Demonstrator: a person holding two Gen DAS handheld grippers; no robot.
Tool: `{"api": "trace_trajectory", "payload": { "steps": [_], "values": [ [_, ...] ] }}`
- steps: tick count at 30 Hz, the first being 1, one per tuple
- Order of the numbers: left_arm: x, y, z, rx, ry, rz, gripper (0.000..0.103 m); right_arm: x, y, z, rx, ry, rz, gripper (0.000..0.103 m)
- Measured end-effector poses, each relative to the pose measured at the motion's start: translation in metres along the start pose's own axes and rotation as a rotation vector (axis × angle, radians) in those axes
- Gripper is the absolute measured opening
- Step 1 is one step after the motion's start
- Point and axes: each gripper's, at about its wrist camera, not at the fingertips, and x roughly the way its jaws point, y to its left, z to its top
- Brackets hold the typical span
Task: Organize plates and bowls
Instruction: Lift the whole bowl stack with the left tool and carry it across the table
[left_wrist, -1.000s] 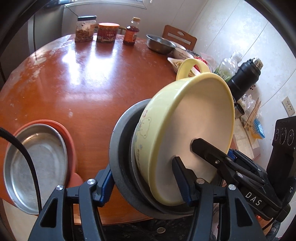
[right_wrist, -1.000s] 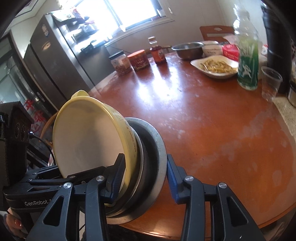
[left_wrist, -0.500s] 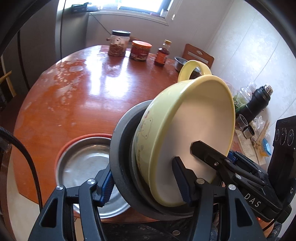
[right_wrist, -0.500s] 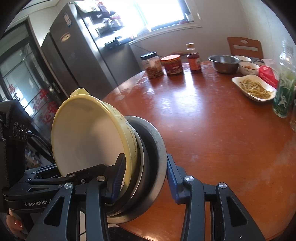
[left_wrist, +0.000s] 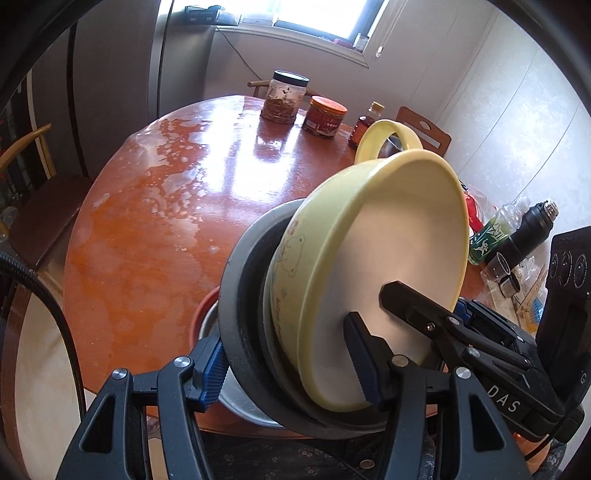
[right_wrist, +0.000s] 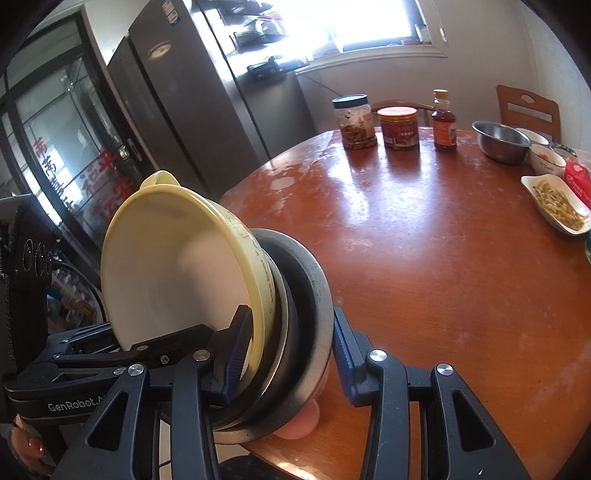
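Note:
A yellow bowl (left_wrist: 373, 273) with a loop handle is nested in dark grey metal dishes (left_wrist: 240, 317), and the stack is tipped on edge. My left gripper (left_wrist: 291, 365) and my right gripper (right_wrist: 288, 358) are both shut on the stack's rim from opposite sides. The same yellow bowl (right_wrist: 177, 266) and grey dishes (right_wrist: 310, 306) show in the right wrist view. Below the stack a steel plate (left_wrist: 236, 398) lies on a red plate (left_wrist: 201, 310) at the round wooden table's (left_wrist: 159, 229) near edge. The red plate's rim (right_wrist: 299, 424) peeks out under the stack.
At the table's far side stand a jar (right_wrist: 354, 122), a red tin (right_wrist: 400, 127) and a sauce bottle (right_wrist: 443, 122). A steel bowl (right_wrist: 500, 140), small bowls and a dish of food (right_wrist: 557, 203) are at the right. A fridge (right_wrist: 207, 96) stands to the left, a chair (right_wrist: 528, 110) behind.
Both grippers have carried the tilted stack leftward and back along the table's edge. The steel and red plates have come from the left to lie under the stack.

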Motion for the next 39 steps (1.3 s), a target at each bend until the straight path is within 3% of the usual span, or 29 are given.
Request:
{"api": "trace_trajectory", "payload": {
  "steps": [13,39],
  "values": [
    [0.008,0.024,-0.008,-0.022,0.043,-0.001,0.058,0.021,0.013,-0.01,-0.018,0.054,-0.004,0.045],
    [0.031,0.028,-0.016,-0.025,0.095,0.016,0.058,0.038,0.009,-0.027,0.004,0.124,0.011,0.045]
  ]
}}
